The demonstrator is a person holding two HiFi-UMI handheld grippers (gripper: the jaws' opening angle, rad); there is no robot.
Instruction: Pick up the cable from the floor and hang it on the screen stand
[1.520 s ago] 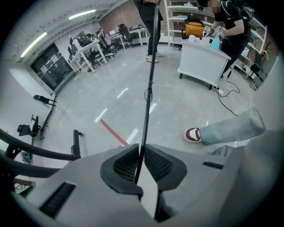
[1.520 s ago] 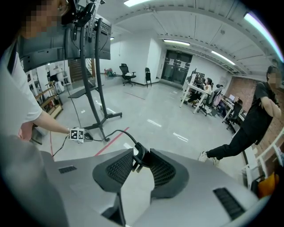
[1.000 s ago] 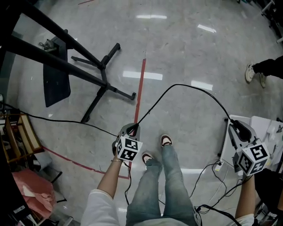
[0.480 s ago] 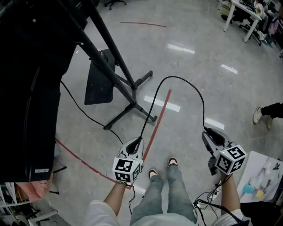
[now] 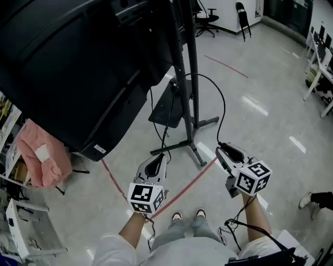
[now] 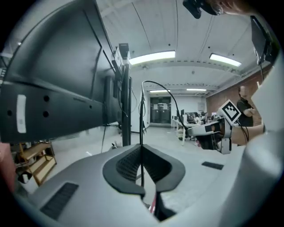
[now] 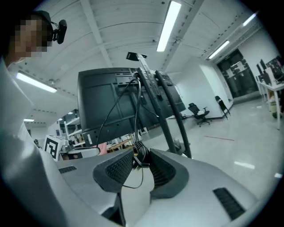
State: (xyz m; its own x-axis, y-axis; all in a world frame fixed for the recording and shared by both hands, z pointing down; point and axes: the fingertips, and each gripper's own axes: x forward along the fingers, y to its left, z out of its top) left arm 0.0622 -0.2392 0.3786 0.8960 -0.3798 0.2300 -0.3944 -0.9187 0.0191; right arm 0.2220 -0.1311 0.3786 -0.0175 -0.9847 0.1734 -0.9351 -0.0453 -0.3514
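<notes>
A thin black cable [image 5: 224, 109] arcs between my two grippers, its loop rising beside the black post [image 5: 190, 78] of the screen stand. The big black screen [image 5: 67, 67] fills the upper left of the head view. My left gripper [image 5: 158, 160] is shut on the cable, which runs straight up from its pads [image 6: 141, 133]. The right gripper [image 5: 222, 149] is shut on a thicker, bundled part of the cable [image 7: 138, 153], with the screen [image 7: 106, 102] ahead of it. Both grippers are lifted well off the floor and point at the stand.
The stand's legs [image 5: 205, 123] and a dark plate [image 5: 166, 106] spread over the floor ahead. A red tape line [image 5: 187, 184] crosses near my feet [image 5: 187, 214]. A pink bag [image 5: 39, 150] and shelving [image 5: 15, 223] are at the left, office chairs [image 5: 208, 15] far back, another person's shoe [image 5: 312, 200] at the right.
Both grippers have risen from near the floor with the cable and come closer together. The view has tilted up, so the screen and post now fill it, and the cable loop reaches the post.
</notes>
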